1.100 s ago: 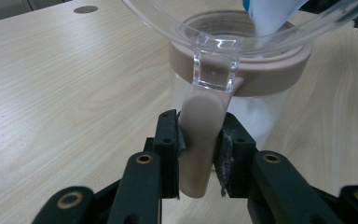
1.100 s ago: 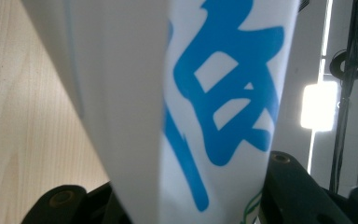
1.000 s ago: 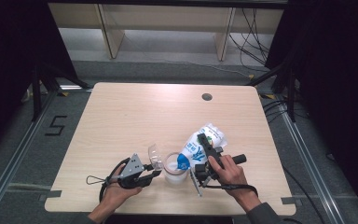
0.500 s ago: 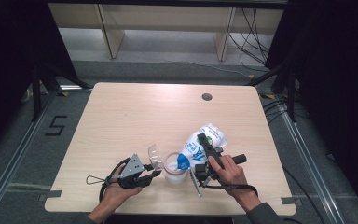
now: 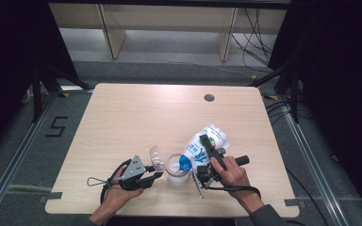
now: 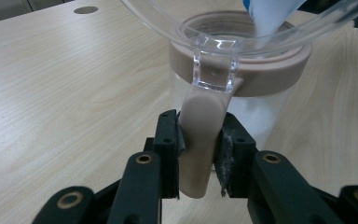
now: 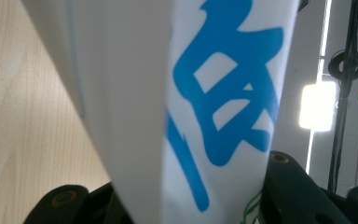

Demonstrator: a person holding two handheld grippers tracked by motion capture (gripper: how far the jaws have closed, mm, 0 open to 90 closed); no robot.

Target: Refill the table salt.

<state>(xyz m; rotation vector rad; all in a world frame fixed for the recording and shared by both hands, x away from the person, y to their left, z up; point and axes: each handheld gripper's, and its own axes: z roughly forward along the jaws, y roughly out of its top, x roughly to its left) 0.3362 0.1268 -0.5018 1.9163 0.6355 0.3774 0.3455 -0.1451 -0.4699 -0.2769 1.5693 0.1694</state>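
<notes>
- High view: jar (image 5: 177, 170) stands near the table's (image 5: 136, 117) front edge, between the two hands. Left gripper (image 5: 156, 175) sits just left of the jar, jaws pointing right at it. Clear lid (image 5: 156, 156) is flipped open, up-left of the jar rim.
- High view: bag (image 5: 202, 146) lies up-right of the jar, long axis slanting down-left, low corner over the jar mouth. Right gripper (image 5: 206, 157) is clamped across the bag, right of the jar.
- Left gripper view: left gripper (image 6: 199, 149) pads pinch the jar's pink tab (image 6: 199, 135), jaws narrowly apart, closed on it. Pink collar (image 6: 242, 56) straight ahead and above; bag corner (image 6: 272, 14) dips into the mouth from the upper right, white powder visible through the jar wall.
- Right gripper view: bag (image 7: 191, 102), white with blue print, between the jaws of the right gripper (image 7: 186, 205); gripped, pads hidden by it.
- Judgement: the pour turns on keeping the bag's low corner over the jar mouth; the right hand controls tilt, the left only steadies.
</notes>
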